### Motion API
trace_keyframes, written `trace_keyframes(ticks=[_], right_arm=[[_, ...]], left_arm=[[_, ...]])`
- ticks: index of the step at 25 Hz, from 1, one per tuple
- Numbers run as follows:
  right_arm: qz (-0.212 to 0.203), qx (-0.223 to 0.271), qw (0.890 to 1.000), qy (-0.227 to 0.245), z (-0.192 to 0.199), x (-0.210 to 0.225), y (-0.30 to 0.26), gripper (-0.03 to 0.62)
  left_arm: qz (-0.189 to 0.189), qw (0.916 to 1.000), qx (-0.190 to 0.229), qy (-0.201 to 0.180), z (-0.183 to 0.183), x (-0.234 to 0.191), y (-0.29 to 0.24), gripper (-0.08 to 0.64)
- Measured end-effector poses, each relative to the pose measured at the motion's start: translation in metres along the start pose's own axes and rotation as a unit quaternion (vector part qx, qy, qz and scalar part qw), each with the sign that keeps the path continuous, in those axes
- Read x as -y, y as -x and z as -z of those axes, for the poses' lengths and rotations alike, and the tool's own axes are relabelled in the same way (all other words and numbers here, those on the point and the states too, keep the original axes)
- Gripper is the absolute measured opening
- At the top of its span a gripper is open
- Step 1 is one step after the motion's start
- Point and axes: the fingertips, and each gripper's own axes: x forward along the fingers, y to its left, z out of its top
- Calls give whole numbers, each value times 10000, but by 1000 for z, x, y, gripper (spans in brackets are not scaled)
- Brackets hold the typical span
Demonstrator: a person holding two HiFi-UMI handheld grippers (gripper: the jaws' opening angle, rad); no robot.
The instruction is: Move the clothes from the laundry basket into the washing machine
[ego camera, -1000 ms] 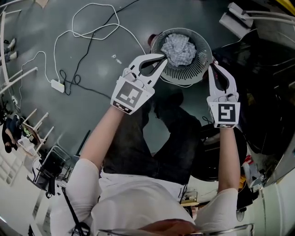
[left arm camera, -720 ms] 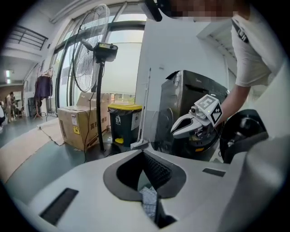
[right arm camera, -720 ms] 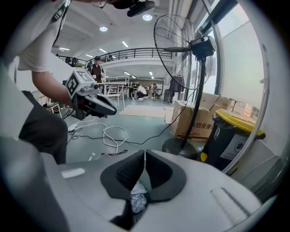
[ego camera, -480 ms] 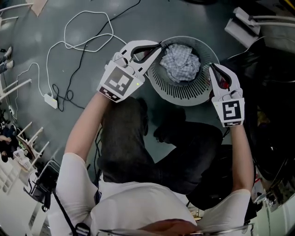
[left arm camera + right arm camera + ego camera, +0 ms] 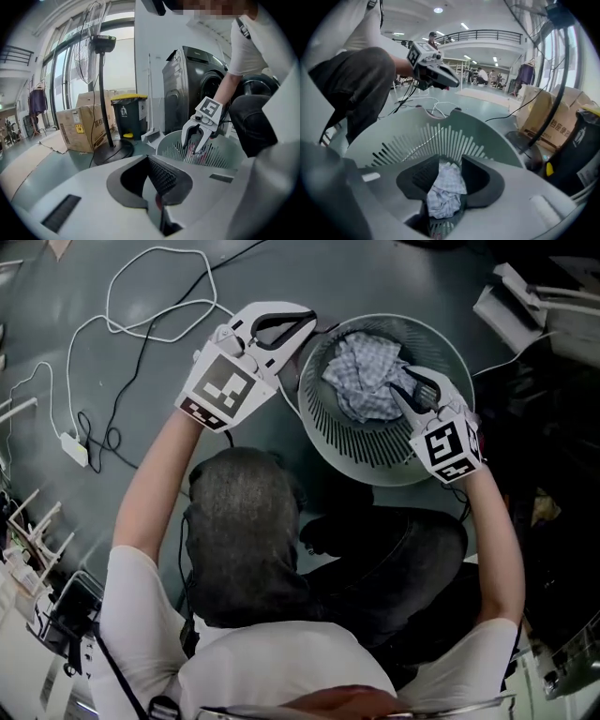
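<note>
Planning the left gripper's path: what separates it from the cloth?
Head view: the round grey slatted plastic laundry basket's wall; the left gripper is outside it, the crumpled checked cloth inside.

The basket (image 5: 373,454) (round, slatted) holds a checked cloth (image 5: 361,381)

The cardboard box (image 5: 82,129) carries Chinese print, too small to read. The bin (image 5: 127,117) shows a white litter sign.
</note>
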Motion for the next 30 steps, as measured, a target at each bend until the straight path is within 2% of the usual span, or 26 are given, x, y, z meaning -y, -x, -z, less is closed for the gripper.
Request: trace_keyframes(ticks=[1, 4, 6, 10, 13, 17, 19, 22, 25, 30], right_arm=[[-164, -163, 9997, 105, 11, -7, -11, 179], [-548, -537, 9963, 389, 40, -25, -43, 213], [-750, -717, 9938, 396, 55, -34, -62, 234], [-1097, -1105, 9867, 471, 89, -55, -90, 327], [-1234, -1391, 9805, 632, 114, -62, -109, 380], [-1294, -1557, 9758, 822, 129, -65, -129, 384], [-1320, -1669, 9730, 895, 137, -65, -137, 411], [-1409, -1933, 9671, 864, 156, -64, -148, 494], [-1539, -2224, 9587, 878, 175, -65, -157, 569], [-1735, -2556, 9439, 1168, 201, -75, -169, 607]], left_arm=[[-13, 10000, -27, -8, 9, 1, -1, 6], [-112, 9998, -61, 124, 35, 2, -1, 6], [-190, 9996, -87, 170, 49, 1, 0, 6], [-342, 9991, -165, 180, 79, 2, 1, 6], [-465, 9983, -209, 292, 102, 0, 0, 6], [-555, 9972, -245, 444, 121, 1, -2, 6], [-581, 9966, -206, 548, 124, 1, -3, 6], [-578, 9959, -179, 667, 126, 5, -2, 6], [-580, 9961, -216, 627, 130, 8, -2, 6], [-587, 9957, -305, 649, 137, 13, 5, 6]])
